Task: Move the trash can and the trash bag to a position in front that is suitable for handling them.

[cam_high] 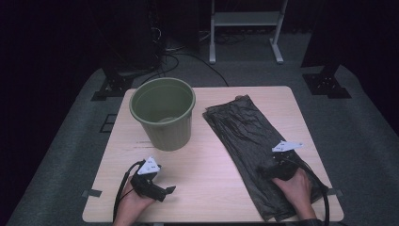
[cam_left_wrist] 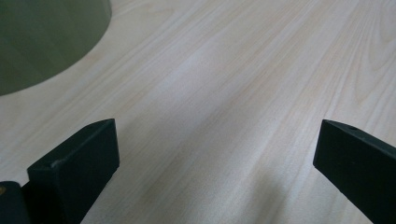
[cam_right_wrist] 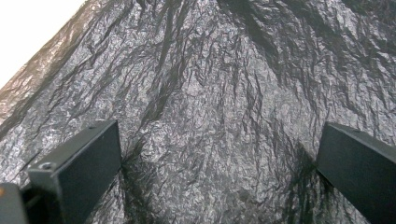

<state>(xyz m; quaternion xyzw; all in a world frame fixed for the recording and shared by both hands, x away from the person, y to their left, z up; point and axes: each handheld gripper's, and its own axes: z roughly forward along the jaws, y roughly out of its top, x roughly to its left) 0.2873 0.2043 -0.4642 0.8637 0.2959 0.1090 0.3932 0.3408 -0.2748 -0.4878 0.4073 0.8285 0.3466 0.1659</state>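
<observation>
Bag (cam_high: 256, 150) of crinkled black plastic is lying flat on the right half of the counter (cam_high: 207, 174), its long axis running from the far middle, beside the bin, down to the near right corner. The right gripper (cam_high: 275, 165) is sitting directly over the near end of the bag, held by a hand coming in from the near edge. In the right gripper view, its jaws are standing wide apart with wrinkled plastic (cam_right_wrist: 219, 116) spread between and beyond them; nothing is pinched in them, and whether the tips are touching the film is hard to tell.

A green bin (cam_high: 163, 113) is standing upright and open on the far left of the counter, just beside the bag's far corner. The left gripper (cam_high: 162, 187) is resting near the left front edge, well apart from the bag, its jaws also spread wide over bare wood (cam_left_wrist: 224, 93), with the bin's side (cam_left_wrist: 42, 42) at the far left. The right hand is clearly nearer, so picking up the bag looks to be its job.
</observation>
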